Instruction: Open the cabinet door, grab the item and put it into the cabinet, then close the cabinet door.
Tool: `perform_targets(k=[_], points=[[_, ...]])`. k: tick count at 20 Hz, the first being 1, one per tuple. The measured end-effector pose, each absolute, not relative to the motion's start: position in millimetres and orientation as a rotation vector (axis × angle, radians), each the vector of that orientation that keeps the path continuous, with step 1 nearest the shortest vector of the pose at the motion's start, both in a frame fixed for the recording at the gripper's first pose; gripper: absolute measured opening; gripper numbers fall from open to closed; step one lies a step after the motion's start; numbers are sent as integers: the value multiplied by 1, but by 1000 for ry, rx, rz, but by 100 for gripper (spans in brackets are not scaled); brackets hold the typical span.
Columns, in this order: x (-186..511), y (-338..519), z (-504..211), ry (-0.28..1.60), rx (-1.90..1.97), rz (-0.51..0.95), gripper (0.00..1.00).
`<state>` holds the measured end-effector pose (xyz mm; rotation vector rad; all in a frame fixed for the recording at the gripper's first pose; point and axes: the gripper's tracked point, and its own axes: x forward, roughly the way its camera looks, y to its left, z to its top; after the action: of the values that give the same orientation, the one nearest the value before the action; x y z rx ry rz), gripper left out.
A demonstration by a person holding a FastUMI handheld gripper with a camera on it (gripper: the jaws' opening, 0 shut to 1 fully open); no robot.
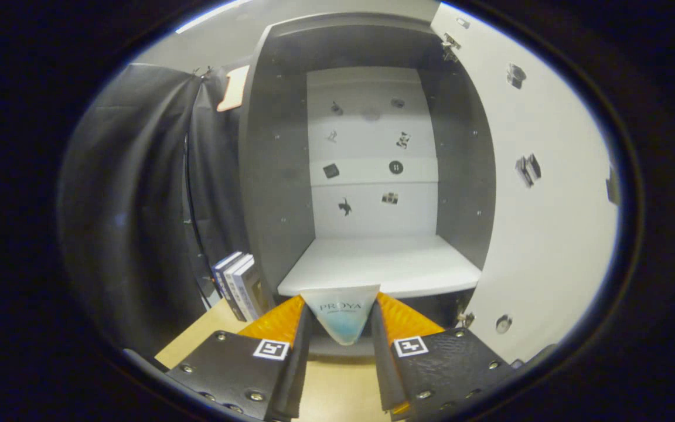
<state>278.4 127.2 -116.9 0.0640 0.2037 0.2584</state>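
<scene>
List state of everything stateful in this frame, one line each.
cabinet door: open, swung to the right
cabinet shelf: bare, nothing on it yet
tube: held between the fingers, just short of the shelf's front edge
gripper: shut on the tube
books: upright, left of the cabinet

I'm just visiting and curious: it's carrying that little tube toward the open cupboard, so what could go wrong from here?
1. The gripper pinches the tube between its fingers; most of it sticks out ahead, so it might slip or tilt.
2. The tube sits about level with the white shelf's front edge, so it could bump that edge.
3. The open door stands close on the right; the gripper may brush it.
</scene>
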Motion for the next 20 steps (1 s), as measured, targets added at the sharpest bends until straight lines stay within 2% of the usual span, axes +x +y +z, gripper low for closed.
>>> perform_targets(k=[5, 10, 20], points=[[351, 108, -95, 213, 78, 221, 50], [413, 112, -119, 328, 83, 213, 50], [444, 118, -137, 426, 120, 213, 50]])
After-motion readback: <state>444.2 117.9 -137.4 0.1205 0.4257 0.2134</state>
